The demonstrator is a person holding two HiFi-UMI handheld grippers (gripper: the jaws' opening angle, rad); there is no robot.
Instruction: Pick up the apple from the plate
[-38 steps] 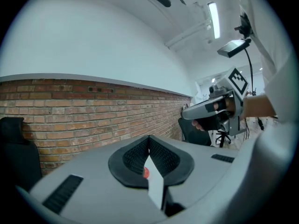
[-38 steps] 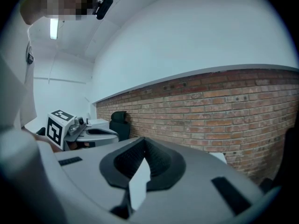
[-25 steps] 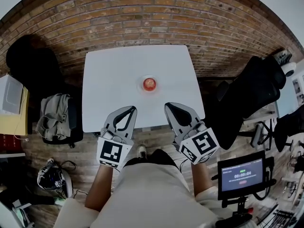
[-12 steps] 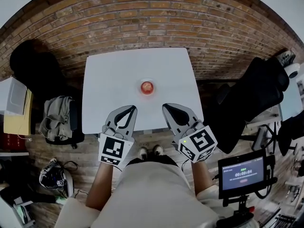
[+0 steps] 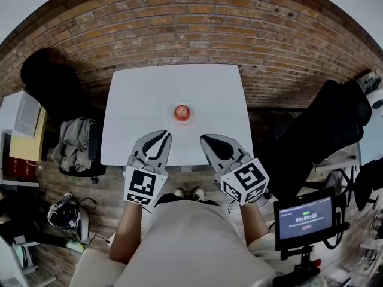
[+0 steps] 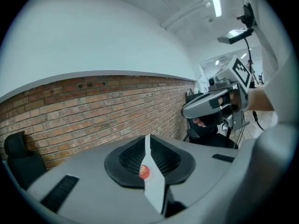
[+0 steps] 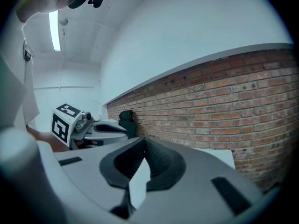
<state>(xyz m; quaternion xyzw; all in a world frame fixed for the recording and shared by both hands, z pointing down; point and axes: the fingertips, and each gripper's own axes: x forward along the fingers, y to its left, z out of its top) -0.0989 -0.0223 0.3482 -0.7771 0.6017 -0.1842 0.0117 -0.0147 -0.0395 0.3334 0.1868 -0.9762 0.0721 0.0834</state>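
Observation:
A red apple [image 5: 182,112] sits on a small white plate [image 5: 182,120] near the middle of the white table [image 5: 149,94]. Both grippers hover over the table's near edge, short of the apple. My left gripper [image 5: 163,134] is shut and empty, to the apple's near left. My right gripper [image 5: 204,139] is shut and empty too, to its near right. In the left gripper view the apple [image 6: 144,172] shows small through the slit between the closed jaws, and the right gripper [image 6: 210,104] is at the right. The right gripper view shows only table [image 7: 224,157], not the apple.
A brick wall [image 5: 191,28] stands behind the table. A black chair [image 5: 323,118] is at the right, and a chair draped with clothes [image 5: 75,145] at the left. A screen [image 5: 304,217] is at the lower right, a helmet [image 5: 66,217] on the floor at the lower left.
Both grippers have moved forward, from in front of the table to over its near edge, closer to the apple. Their jaws stay shut.

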